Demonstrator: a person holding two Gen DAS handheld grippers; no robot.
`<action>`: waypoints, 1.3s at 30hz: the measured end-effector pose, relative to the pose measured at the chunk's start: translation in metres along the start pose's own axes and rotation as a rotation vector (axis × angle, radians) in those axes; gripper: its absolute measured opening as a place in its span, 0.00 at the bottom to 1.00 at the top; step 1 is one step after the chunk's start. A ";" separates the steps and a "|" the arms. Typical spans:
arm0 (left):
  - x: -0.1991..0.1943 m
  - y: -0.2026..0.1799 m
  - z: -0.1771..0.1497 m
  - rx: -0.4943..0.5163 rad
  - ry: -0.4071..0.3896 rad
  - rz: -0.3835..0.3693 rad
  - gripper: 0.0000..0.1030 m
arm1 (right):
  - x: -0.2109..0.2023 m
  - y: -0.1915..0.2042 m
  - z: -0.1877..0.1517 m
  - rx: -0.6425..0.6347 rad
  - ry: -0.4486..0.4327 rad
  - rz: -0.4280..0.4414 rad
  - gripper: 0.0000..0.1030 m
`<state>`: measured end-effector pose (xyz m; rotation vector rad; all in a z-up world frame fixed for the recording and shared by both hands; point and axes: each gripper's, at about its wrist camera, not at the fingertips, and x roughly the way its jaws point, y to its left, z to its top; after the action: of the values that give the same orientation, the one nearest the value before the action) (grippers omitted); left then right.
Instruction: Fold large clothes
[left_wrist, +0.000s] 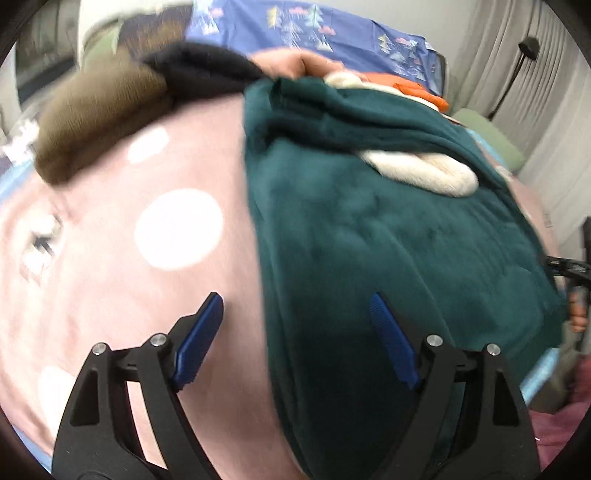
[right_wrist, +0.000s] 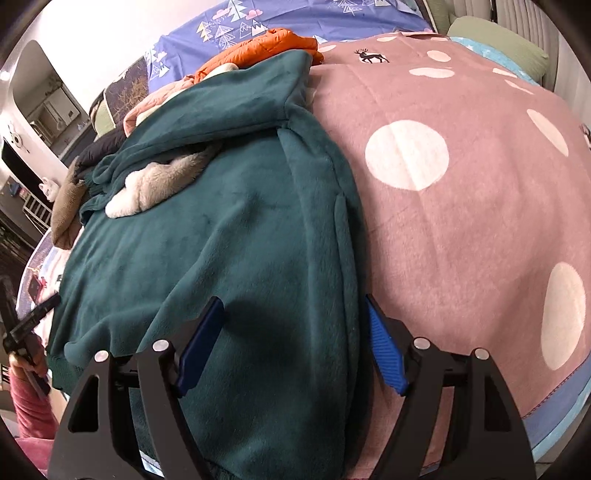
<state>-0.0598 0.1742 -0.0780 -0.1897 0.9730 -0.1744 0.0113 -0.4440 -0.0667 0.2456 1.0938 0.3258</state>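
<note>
Teal plush fleece garment (right_wrist: 229, 236) is lying on the pink white-dotted bedspread (right_wrist: 461, 192); left gripper (left_wrist: 295, 332) and right gripper (right_wrist: 293, 332) are hovering wide open, holding nothing.

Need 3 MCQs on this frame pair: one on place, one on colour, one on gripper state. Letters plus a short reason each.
1. Where does the green fleece garment lie?
A. on the pink dotted blanket
B. on a chair
C. on the floor

2. What colour is the jacket behind the green garment?
A. yellow
B. orange
C. white

3. How do the right gripper jaws stand?
A. shut on a sleeve
B. shut on nothing
C. open, straddling the garment's edge

Key: 1 A, the pink blanket shows beside it and under its hem. 2 B, orange quilted fabric peeks out past the hood. 3 C, the blue pads stand apart and clamp nothing.
</note>
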 end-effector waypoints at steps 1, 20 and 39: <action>0.001 0.001 -0.005 -0.014 0.019 -0.061 0.81 | -0.001 0.000 -0.001 0.001 0.002 0.007 0.74; -0.006 -0.010 -0.030 -0.002 0.002 -0.195 0.23 | -0.015 -0.008 -0.035 0.002 0.018 0.170 0.39; -0.162 -0.046 0.014 0.046 -0.354 -0.259 0.17 | -0.185 0.023 -0.015 0.014 -0.343 0.376 0.17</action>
<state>-0.1404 0.1682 0.0706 -0.2935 0.5895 -0.3871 -0.0830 -0.4920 0.0878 0.5028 0.7077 0.5884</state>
